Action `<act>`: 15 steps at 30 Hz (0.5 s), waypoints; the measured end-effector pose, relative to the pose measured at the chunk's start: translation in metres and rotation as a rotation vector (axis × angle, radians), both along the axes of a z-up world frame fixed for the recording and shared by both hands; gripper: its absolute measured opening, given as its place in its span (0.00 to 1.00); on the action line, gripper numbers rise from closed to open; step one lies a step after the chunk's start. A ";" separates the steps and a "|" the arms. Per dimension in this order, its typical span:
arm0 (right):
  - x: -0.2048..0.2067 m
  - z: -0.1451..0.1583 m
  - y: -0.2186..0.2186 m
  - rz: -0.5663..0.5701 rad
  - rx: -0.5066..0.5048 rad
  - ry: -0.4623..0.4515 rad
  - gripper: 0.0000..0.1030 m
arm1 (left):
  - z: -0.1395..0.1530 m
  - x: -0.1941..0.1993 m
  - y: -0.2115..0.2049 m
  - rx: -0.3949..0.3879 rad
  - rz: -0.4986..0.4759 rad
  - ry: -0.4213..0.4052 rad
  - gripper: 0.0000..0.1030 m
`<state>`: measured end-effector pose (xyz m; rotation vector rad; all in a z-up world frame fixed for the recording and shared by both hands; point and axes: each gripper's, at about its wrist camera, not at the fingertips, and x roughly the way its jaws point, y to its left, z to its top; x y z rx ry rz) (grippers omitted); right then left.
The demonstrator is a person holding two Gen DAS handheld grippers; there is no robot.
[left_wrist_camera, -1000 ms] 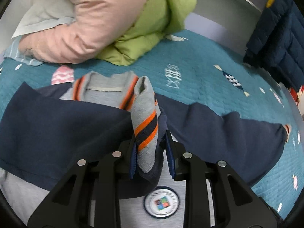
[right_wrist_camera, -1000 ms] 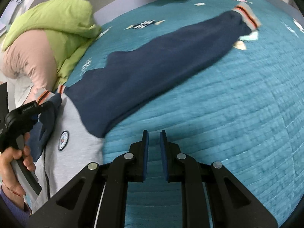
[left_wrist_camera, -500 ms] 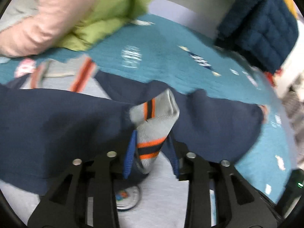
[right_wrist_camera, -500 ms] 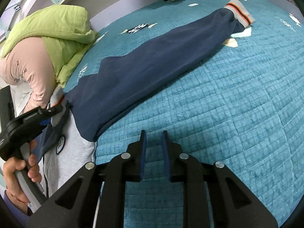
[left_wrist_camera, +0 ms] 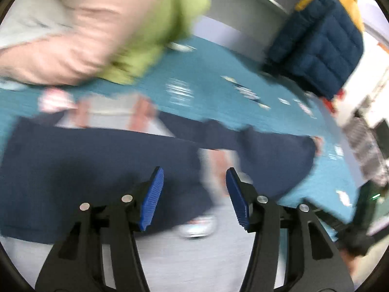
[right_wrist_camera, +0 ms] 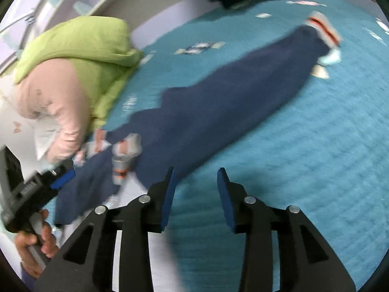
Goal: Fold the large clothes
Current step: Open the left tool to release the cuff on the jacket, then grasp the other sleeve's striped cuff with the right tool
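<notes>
A grey sweater (left_wrist_camera: 194, 262) with navy sleeves and a round chest badge (left_wrist_camera: 197, 228) lies flat on the teal quilt (right_wrist_camera: 304, 158). One navy sleeve (left_wrist_camera: 73, 170) is folded across its chest, and that sleeve's grey-and-orange striped cuff (left_wrist_camera: 214, 168) rests loose on the fabric. My left gripper (left_wrist_camera: 194, 189) hovers just above the cuff, its jaws opening and its blue pads touching nothing. The other sleeve (right_wrist_camera: 231, 112) stretches out to the upper right and ends in a striped cuff (right_wrist_camera: 323, 29). My right gripper (right_wrist_camera: 195, 189) hangs over that sleeve's near edge, jaws opening, nothing between them.
A heap of green and pink padded jackets (left_wrist_camera: 97, 36) lies behind the sweater's collar. A navy and yellow puffer jacket (left_wrist_camera: 321, 48) stands at the quilt's far right corner. A pale wall ledge (left_wrist_camera: 243, 4) runs behind the bed. A hand (right_wrist_camera: 36, 241) holds the left gripper's handle.
The left gripper let go of the striped cuff, opened and pulled back upward, and the cuff dropped onto the sweater. The right gripper went from shut to open and lifted a little.
</notes>
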<state>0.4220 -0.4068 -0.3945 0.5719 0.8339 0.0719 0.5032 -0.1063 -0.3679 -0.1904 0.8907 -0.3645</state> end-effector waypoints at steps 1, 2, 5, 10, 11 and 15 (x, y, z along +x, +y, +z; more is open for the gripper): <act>0.007 0.003 0.012 0.024 0.014 -0.002 0.38 | 0.002 0.000 0.027 0.050 0.059 -0.005 0.53; 0.013 0.005 0.022 0.041 0.026 -0.001 0.39 | 0.002 0.001 0.041 0.082 0.087 -0.006 0.53; 0.041 0.003 0.056 0.102 0.079 0.015 0.40 | 0.003 0.003 0.095 0.183 0.211 -0.025 0.53; 0.082 -0.023 0.086 0.098 0.173 0.126 0.42 | -0.028 0.015 0.154 0.191 0.284 0.091 0.53; 0.086 -0.026 0.090 0.093 0.156 0.143 0.42 | -0.038 0.015 0.161 0.195 0.287 0.129 0.53; 0.092 -0.034 0.092 0.065 0.102 0.136 0.07 | -0.060 0.014 0.176 0.177 0.281 0.190 0.53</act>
